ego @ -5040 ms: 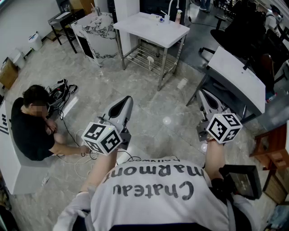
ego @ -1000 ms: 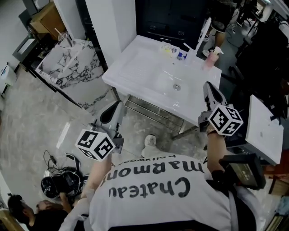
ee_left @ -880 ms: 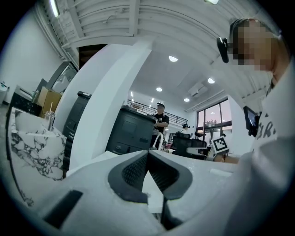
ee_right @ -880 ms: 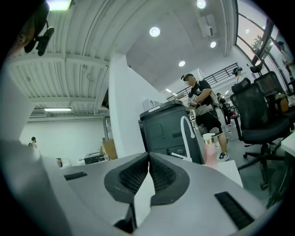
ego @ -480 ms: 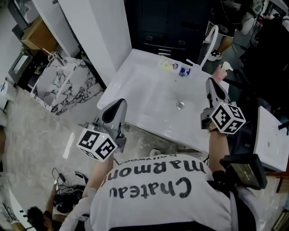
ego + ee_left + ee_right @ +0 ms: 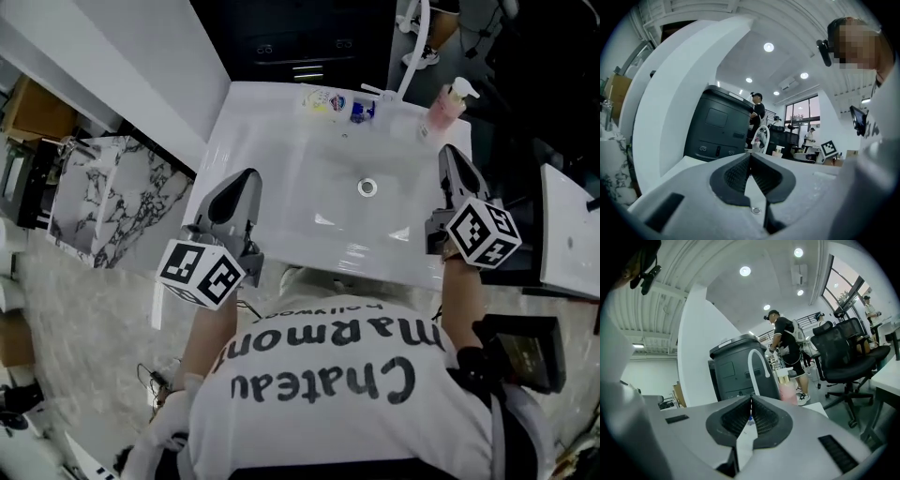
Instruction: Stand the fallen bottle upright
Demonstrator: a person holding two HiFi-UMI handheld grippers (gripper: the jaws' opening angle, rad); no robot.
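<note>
The fallen bottle (image 6: 330, 100) lies on its side at the back rim of the white sink (image 6: 272, 141), left of the tap; it is pale with a blue cap. My left gripper (image 6: 248, 176) (image 6: 750, 154) hangs over the sink's front left part, shut and empty. Over the front right part, my right gripper (image 6: 447, 150) (image 6: 751, 398) is also shut with nothing in it. Both point level toward the back and stand well short of the bottle.
A white curved tap (image 6: 413, 42) (image 6: 757, 364) rises behind the basin, with a pink pump bottle (image 6: 442, 105) (image 6: 789, 392) to its right. The drain (image 6: 367, 187) sits mid-basin. A marbled unit (image 6: 103, 202) stands left, a white table (image 6: 567, 244) right, a dark cabinet (image 6: 300, 37) behind.
The person has walked up to the sink; both grippers moved from short of it to over its front part. Both stay shut.
</note>
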